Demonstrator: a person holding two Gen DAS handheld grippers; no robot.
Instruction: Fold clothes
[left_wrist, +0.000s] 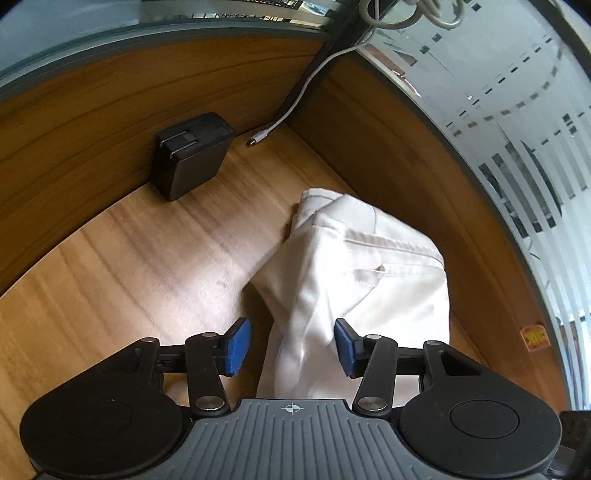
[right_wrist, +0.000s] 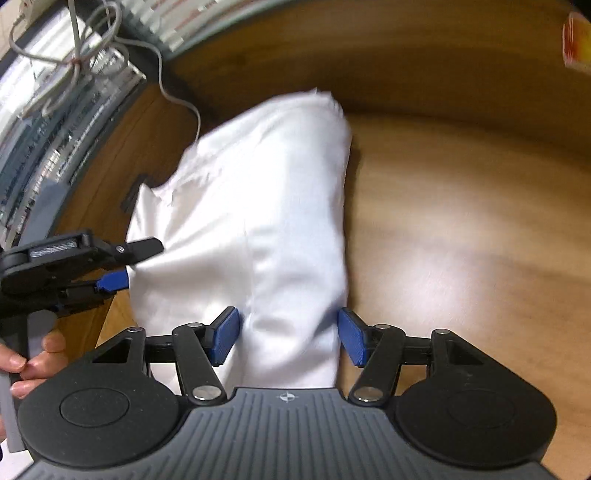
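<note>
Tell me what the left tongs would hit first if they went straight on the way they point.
Most likely the white garment: its fabric already lies between the open left tongs, with the wooden tabletop underneath. Depth is uncertain.

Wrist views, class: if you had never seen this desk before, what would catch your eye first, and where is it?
The white garment, bundled in folds on the wooden desk, dominates both views, running between the blue pads of the left gripper and the right gripper, whose jaws stand apart around the cloth. Next comes the black power adapter against the desk's back panel, with a loose white cable ending beside it.
</note>
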